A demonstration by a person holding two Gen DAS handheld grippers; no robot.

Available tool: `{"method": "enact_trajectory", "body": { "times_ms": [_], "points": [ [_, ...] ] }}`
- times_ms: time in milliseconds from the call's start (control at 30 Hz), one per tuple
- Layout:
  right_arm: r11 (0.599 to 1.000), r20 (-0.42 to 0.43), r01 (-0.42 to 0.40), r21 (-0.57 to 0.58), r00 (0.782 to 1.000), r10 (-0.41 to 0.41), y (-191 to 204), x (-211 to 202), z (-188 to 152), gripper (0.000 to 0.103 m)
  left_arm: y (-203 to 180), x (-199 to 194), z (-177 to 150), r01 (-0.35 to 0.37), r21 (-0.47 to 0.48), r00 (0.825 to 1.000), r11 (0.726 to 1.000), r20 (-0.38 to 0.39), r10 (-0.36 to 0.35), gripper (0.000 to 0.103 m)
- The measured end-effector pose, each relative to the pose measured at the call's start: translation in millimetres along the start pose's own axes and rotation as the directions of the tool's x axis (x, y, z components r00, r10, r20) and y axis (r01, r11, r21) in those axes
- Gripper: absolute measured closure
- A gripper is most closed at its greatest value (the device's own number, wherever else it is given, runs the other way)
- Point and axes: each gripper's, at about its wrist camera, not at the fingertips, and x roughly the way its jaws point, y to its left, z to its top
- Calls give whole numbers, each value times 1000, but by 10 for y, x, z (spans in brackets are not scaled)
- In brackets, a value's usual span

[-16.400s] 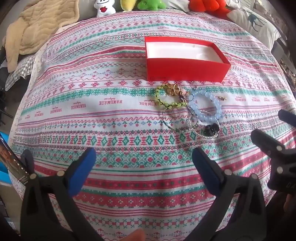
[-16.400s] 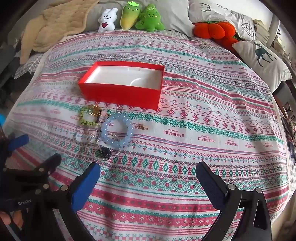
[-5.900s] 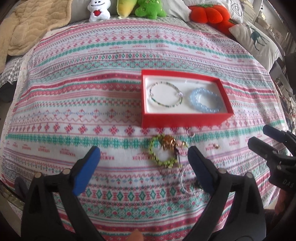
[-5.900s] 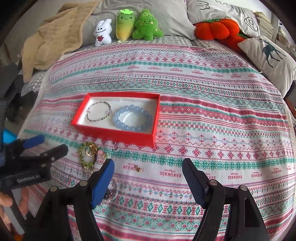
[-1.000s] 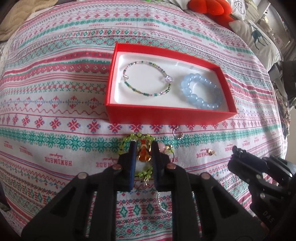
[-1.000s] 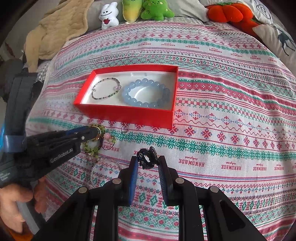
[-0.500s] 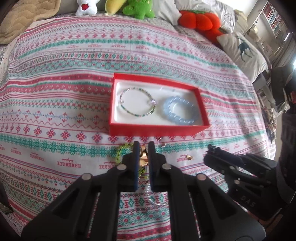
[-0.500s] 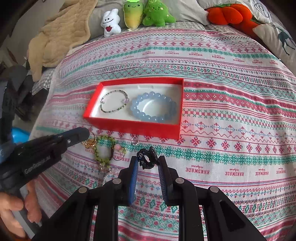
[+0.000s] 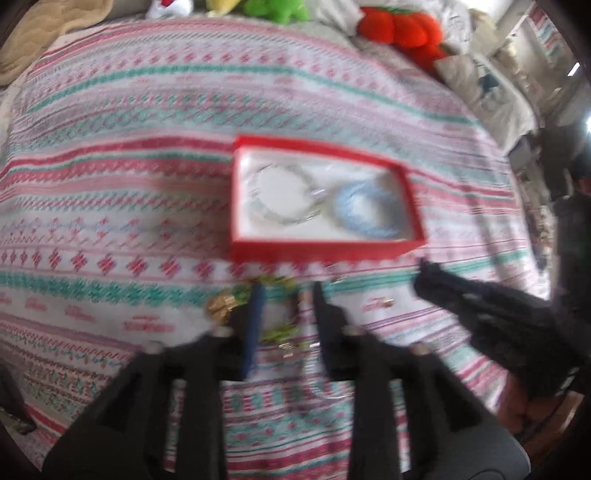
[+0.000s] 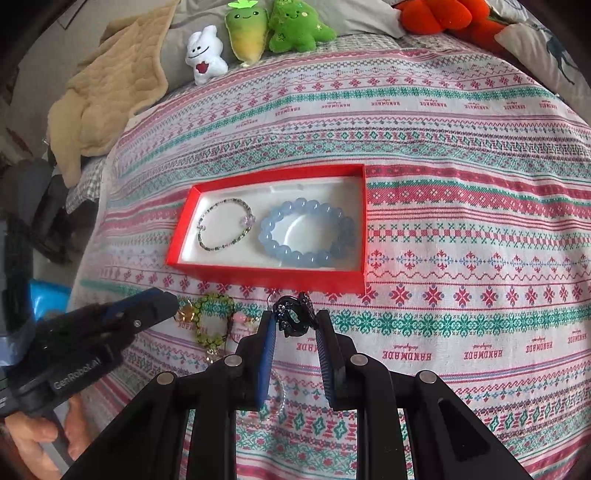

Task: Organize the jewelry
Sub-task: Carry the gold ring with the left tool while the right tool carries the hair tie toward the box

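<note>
A red box [image 10: 266, 275] on the patterned bedspread holds a thin beaded bracelet [image 10: 225, 229] and a blue bead bracelet [image 10: 308, 238]. My right gripper [image 10: 294, 318] is shut on a black bead bracelet [image 10: 295, 308], held just in front of the box. In the blurred left wrist view my left gripper [image 9: 288, 295] has its jaws opening over the green bead bracelet [image 9: 277, 330], which lies on the cloth between them. Its gold charm [image 9: 221, 307] lies left of the fingers. The red box [image 9: 321, 251] sits just beyond. A clear bracelet [image 10: 279, 400] is partly hidden under my right fingers.
Plush toys [image 10: 255, 35] and a beige blanket [image 10: 110, 92] lie at the bed's far side, with an orange plush [image 9: 400, 27] and pillows at far right. A small ring [image 10: 272, 295] and a gold earring [image 9: 386, 303] lie in front of the box. A hand [image 10: 26, 439] holds the left gripper.
My left gripper was shut on the green bracelet's gold charm; now its jaws have parted and the charm lies free to their left. The right gripper kept its black bracelet.
</note>
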Motion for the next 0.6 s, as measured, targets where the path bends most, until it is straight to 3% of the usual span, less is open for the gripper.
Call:
{"method": "enact_trajectory", "body": {
  "times_ms": [100,233,400,467,500,533,600],
  "points": [
    [1000,-8,4,-16,1000,-4,28,11,-28,81,92,68,-35,-55,-5,998,998,-15,55,64],
    [1000,-9,1,-22,1000,-1,48,13,-35,81,130,158,-99,-80,4,996,997,-36,80,52],
    [1000,-19,4,-27,1000,-5,71,51,-60,81,90,345,-104,-124,15,991,992,-54,125,51],
    [1000,-23,7,-28,1000,-7,71,68,-66,81,90,423,-98,-134,7,989,991,-61,134,61],
    [1000,-25,8,-28,1000,-9,68,75,-68,81,89,452,-94,-139,2,988,990,-64,139,78],
    [1000,-26,9,-28,1000,-10,68,81,-72,81,93,473,-92,-136,-6,988,991,-69,136,84],
    [1000,-28,10,-28,1000,-10,69,91,-69,81,93,490,-86,-124,-25,990,992,-69,122,84]
  ]
}}
